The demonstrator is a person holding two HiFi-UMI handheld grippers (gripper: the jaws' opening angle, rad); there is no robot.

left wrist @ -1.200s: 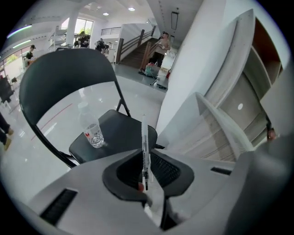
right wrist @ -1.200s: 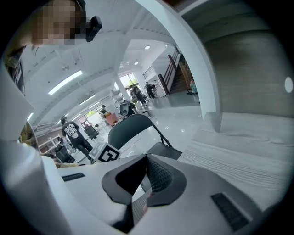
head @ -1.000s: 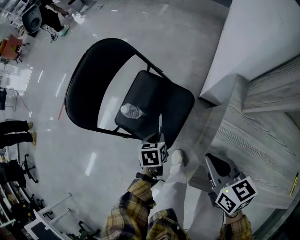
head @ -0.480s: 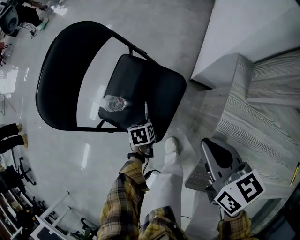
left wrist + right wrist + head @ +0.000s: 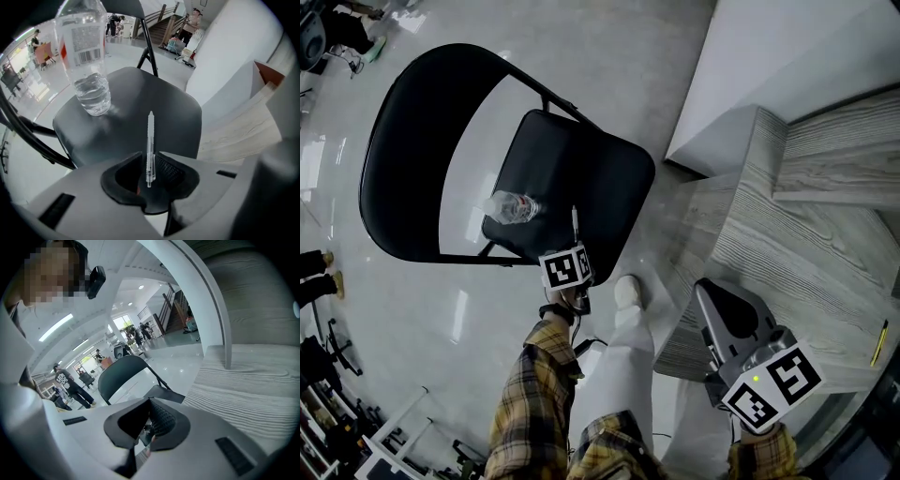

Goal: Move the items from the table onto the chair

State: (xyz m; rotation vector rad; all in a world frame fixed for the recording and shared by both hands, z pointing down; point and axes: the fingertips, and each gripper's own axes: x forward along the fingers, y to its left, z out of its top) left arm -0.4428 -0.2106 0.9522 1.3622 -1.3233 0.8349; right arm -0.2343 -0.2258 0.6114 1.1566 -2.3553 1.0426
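While the left gripper (image 5: 149, 169) points steeply down over the chair (image 5: 602, 183) seat, its jaws have just been opening. The clear pen (image 5: 150, 140) stands loose between them with a gap at one pad, its tip toward the seat and near the upright water bottle (image 5: 87, 61) but apart from it. The right gripper (image 5: 147, 428) is pressed together and empty, beside the table (image 5: 797, 246).

Judgement: the pen is light, stiff, smooth and round, so it is likely to roll once free. It is best pinched mid-barrel, across its length.
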